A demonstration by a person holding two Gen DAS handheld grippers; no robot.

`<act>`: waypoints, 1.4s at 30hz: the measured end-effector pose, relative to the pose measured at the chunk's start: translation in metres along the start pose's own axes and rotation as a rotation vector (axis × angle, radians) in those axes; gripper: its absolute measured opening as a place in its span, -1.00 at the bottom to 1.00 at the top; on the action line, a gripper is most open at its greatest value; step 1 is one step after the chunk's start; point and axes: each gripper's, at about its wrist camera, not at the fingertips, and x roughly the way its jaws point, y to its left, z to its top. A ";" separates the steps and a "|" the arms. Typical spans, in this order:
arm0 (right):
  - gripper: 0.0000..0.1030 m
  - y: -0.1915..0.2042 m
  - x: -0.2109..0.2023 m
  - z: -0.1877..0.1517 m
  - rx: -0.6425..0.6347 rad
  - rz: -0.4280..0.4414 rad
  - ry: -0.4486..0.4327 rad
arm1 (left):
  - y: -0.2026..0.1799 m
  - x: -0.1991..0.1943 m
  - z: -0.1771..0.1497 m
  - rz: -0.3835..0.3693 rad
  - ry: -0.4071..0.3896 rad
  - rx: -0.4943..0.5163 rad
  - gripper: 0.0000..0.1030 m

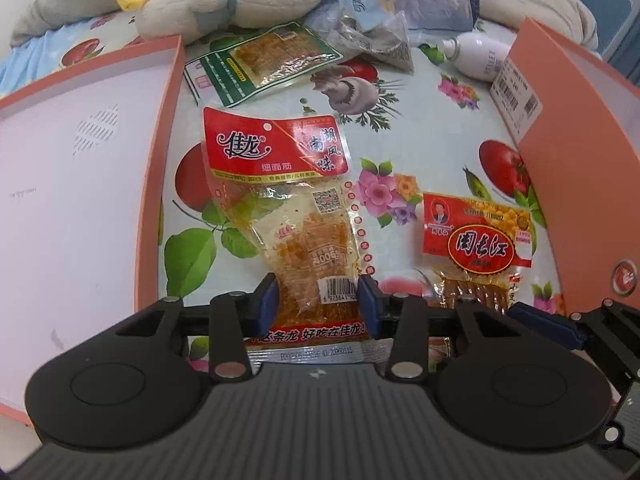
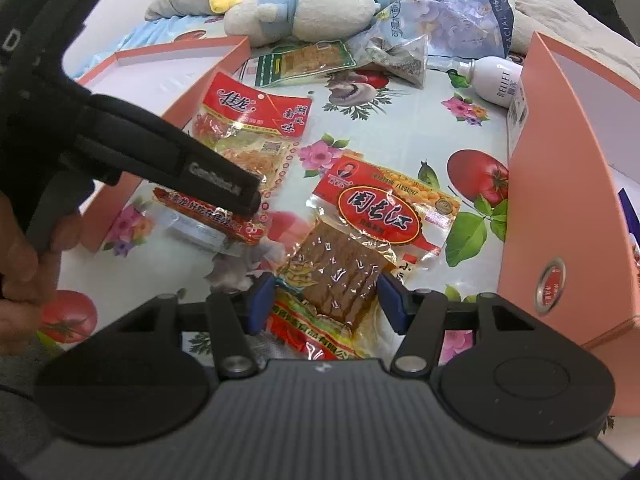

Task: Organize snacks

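Left box: the shallow pink-rimmed box [image 1: 76,184] lies flat at the left with nothing visible on its white floor; judged the likely place for the packets
Left gripper: left gripper [image 1: 319,304] points steeply down, its blue pads [image 1: 269,294] pressed to either side of the red-topped packet's lower end, jaws narrowed onto it
Red-topped packet: red-topped packet [image 1: 288,216] lies flat on the flowered tablecloth [image 1: 420,120], just beside the left box's wall
Right gripper: right gripper [image 2: 325,300] straddles the brown tofu packet [image 2: 360,240] with jaws half closed; the pads [image 2: 386,296] sit at the packet's edges, but whether they press cannot be told
Right box: the taller pink box [image 2: 568,208] stands at the right, near the tofu packet
Step in hand: judged the grasp stage; both packets are framed by jaws, neither visibly lifted
Next move: calls for a firm pinch on the slippery film, then a lift high enough to clear a box wall; a loose hold may let a packet slide
Left wrist view only: the left pads' contact with the packet and the bare floor of the left box
Right wrist view only: the person's hand [image 2: 28,264] on the left gripper's handle, and that gripper's body above the red-topped packet's lower end
Background: green packet [image 1: 264,64], plush toy [image 2: 304,8] and white bottle [image 2: 496,80] lie farther back, untouched
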 end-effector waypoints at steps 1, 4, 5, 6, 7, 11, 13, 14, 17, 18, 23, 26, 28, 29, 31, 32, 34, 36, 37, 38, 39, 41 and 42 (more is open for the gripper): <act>0.13 0.000 -0.001 0.000 0.002 -0.001 -0.001 | 0.002 -0.002 0.000 -0.007 0.000 -0.011 -0.08; 0.13 -0.003 -0.004 0.001 0.015 0.006 -0.003 | 0.005 -0.009 0.000 -0.017 -0.013 -0.032 -0.08; 0.12 -0.003 -0.004 0.001 0.019 0.007 -0.004 | 0.006 -0.012 0.001 -0.020 -0.019 -0.039 -0.08; 0.12 -0.004 -0.005 0.002 0.022 0.007 -0.005 | 0.007 -0.015 0.002 -0.023 -0.023 -0.044 -0.08; 0.12 -0.004 -0.007 0.002 0.026 0.008 -0.007 | 0.007 -0.019 0.003 -0.028 -0.027 -0.048 -0.08; 0.12 -0.005 -0.014 0.007 0.032 0.012 -0.022 | 0.007 -0.035 0.008 -0.041 -0.052 -0.051 -0.08; 0.11 -0.006 -0.018 0.009 0.032 0.014 -0.031 | 0.007 -0.044 0.010 -0.047 -0.064 -0.049 -0.08; -0.26 -0.006 -0.021 0.010 0.032 0.016 -0.037 | 0.007 -0.048 0.012 -0.050 -0.071 -0.050 -0.08; -0.89 -0.011 -0.026 0.016 0.070 0.025 -0.035 | 0.008 -0.061 0.017 -0.062 -0.087 -0.058 -0.08; -0.89 -0.012 -0.027 0.017 0.075 0.021 -0.037 | 0.008 -0.064 0.018 -0.067 -0.093 -0.057 -0.08; -0.86 -0.019 -0.019 0.017 0.079 0.010 -0.016 | 0.013 -0.065 0.019 -0.064 -0.095 -0.058 -0.08; -0.84 -0.020 -0.017 0.013 0.104 0.016 -0.013 | 0.016 -0.057 0.014 -0.058 -0.077 -0.075 -0.08; -0.83 -0.017 -0.013 0.012 0.109 0.015 -0.004 | 0.019 -0.053 0.011 -0.053 -0.069 -0.084 -0.08; -0.82 -0.015 -0.011 0.012 0.099 0.013 -0.006 | 0.020 -0.052 0.010 -0.049 -0.064 -0.091 -0.08; -0.50 -0.012 -0.006 0.013 0.084 -0.016 -0.007 | 0.023 -0.051 0.008 -0.050 -0.060 -0.100 -0.08; 0.01 -0.013 -0.003 0.014 0.092 -0.038 -0.008 | 0.024 -0.050 0.007 -0.051 -0.059 -0.102 -0.08; 0.27 -0.016 0.002 0.016 0.123 -0.069 -0.017 | 0.027 -0.050 0.006 -0.047 -0.057 -0.104 -0.08; 0.28 -0.016 0.005 0.021 0.140 -0.113 -0.031 | 0.030 -0.049 0.005 -0.046 -0.057 -0.112 -0.08; 0.31 -0.014 0.007 0.023 0.147 -0.150 -0.041 | 0.032 -0.048 0.005 -0.046 -0.057 -0.117 -0.08; 0.36 -0.014 0.010 0.025 0.157 -0.179 -0.052 | 0.034 -0.048 0.005 -0.047 -0.057 -0.123 -0.08; 0.39 -0.014 0.014 0.026 0.171 -0.200 -0.055 | 0.036 -0.047 0.005 -0.047 -0.056 -0.127 -0.08; 0.40 -0.013 0.023 0.028 0.202 -0.253 -0.045 | 0.039 -0.047 0.004 -0.048 -0.056 -0.133 -0.08; 0.40 -0.012 0.028 0.029 0.217 -0.286 -0.042 | 0.040 -0.047 0.004 -0.048 -0.057 -0.135 -0.08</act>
